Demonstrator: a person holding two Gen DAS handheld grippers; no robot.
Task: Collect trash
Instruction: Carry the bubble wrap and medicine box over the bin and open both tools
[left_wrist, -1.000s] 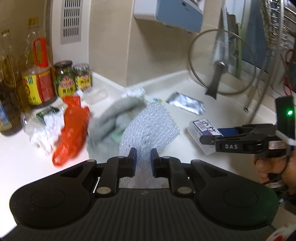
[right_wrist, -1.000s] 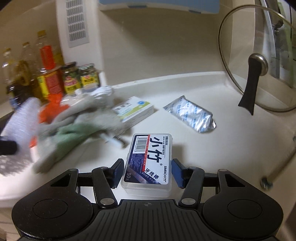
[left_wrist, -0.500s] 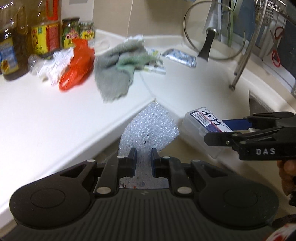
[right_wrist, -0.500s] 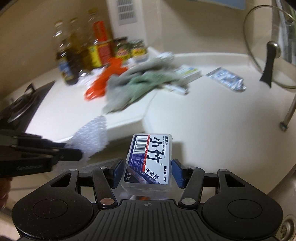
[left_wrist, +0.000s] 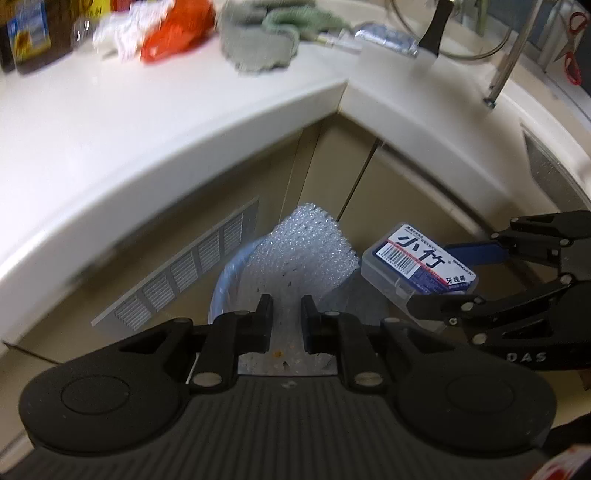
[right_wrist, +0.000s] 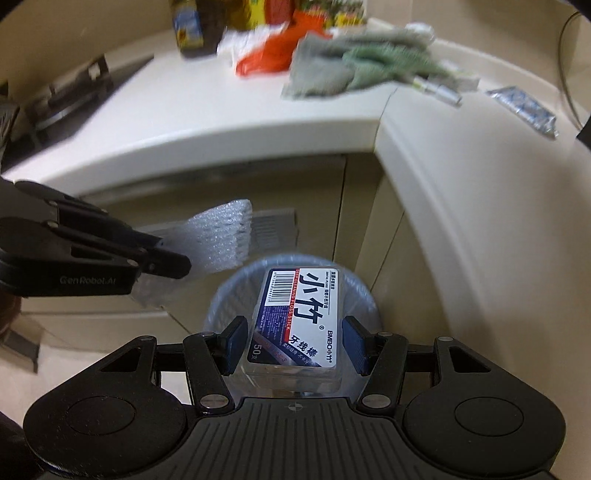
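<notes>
My left gripper is shut on a sheet of clear bubble wrap, held over a round bin lined with a pale blue bag on the floor below the counter. My right gripper is shut on a clear plastic floss-pick box with a blue and white label, held right above the same bin. In the left wrist view the box and the right gripper hang at the right. In the right wrist view the bubble wrap and the left gripper are at the left.
The white corner counter overhangs the bin. On it lie a grey-green cloth, an orange bag, a silver foil pack and bottles. A stove is at the left. A cabinet vent grille is behind the bin.
Both grippers have moved off the counter and down, carrying the bubble wrap and the floss box to above the bin. The counter clutter stayed in place.
</notes>
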